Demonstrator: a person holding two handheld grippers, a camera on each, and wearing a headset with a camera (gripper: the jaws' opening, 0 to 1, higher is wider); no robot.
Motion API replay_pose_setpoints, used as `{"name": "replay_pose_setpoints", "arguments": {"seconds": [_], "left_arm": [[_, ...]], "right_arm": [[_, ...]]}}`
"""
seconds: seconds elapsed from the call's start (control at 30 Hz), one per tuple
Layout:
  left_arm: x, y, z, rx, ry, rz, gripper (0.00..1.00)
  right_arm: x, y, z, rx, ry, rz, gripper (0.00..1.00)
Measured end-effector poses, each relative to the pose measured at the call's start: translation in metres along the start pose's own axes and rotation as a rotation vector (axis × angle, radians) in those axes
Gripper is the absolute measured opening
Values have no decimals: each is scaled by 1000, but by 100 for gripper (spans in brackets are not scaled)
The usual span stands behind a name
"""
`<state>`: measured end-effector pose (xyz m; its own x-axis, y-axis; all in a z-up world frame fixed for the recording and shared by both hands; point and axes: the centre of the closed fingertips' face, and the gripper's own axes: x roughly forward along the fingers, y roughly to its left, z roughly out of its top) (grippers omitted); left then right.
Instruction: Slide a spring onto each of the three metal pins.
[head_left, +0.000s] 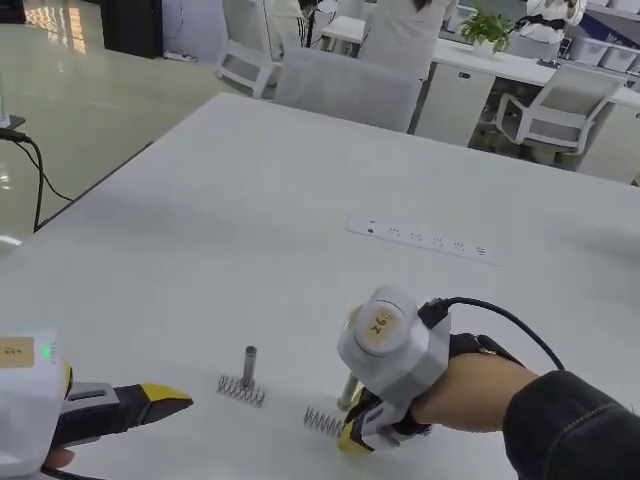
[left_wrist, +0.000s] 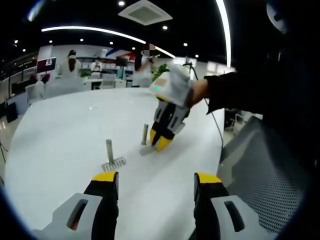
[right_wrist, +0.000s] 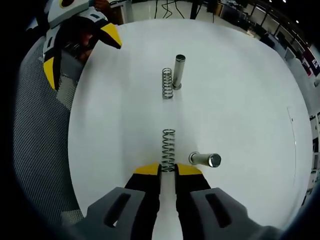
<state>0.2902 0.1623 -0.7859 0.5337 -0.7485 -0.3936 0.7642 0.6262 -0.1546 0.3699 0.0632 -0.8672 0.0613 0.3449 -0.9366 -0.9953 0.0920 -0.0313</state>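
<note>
So I'm at this big white table (head_left: 250, 200) with a white power strip (head_left: 425, 240) lying on top. Glossy pale floor (head_left: 80, 80) off to my left, black cable (head_left: 38, 185) hanging past the edge. Grey chair (head_left: 345, 88) at the far side, white desks (head_left: 510, 65) and a potted plant (head_left: 487, 28) behind it. Long light strips (left_wrist: 100, 32) and a vent (left_wrist: 145, 12) overhead.

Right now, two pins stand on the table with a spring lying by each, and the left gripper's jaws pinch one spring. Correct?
Not quite: the right gripper pinches that spring, as the right gripper view shows; the left gripper has open, empty jaws. The rest holds.
</note>
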Motion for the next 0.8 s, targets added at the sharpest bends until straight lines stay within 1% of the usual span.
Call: {"name": "replay_pose_setpoints", "arguments": {"seconds": [0.13,0.27,0.3,0.37,0.47,0.73,0.8], "left_arm": [[0,0,0,-2,-2,0,56],[0,-1,0,2,-1,-6,55],[0,-1,0,2,-1,-7,55],[1,-2,0,4,-2,-10,55],[1,-2,1,6,-5,-15,53],[6,-7,1,30,10,-48,51],[7,-7,1,42,20,-58,50]], "right_arm": [[-2,4,0,13,-5,9,7],[-8,7,-1,7,-3,8,7],[-10,9,0,7,-7,11,7],[-14,14,4,5,-29,22,7],[-20,19,6,2,-42,23,7],[-38,35,14,-42,-66,32,7],[-42,37,17,-56,-70,28,7]]}}
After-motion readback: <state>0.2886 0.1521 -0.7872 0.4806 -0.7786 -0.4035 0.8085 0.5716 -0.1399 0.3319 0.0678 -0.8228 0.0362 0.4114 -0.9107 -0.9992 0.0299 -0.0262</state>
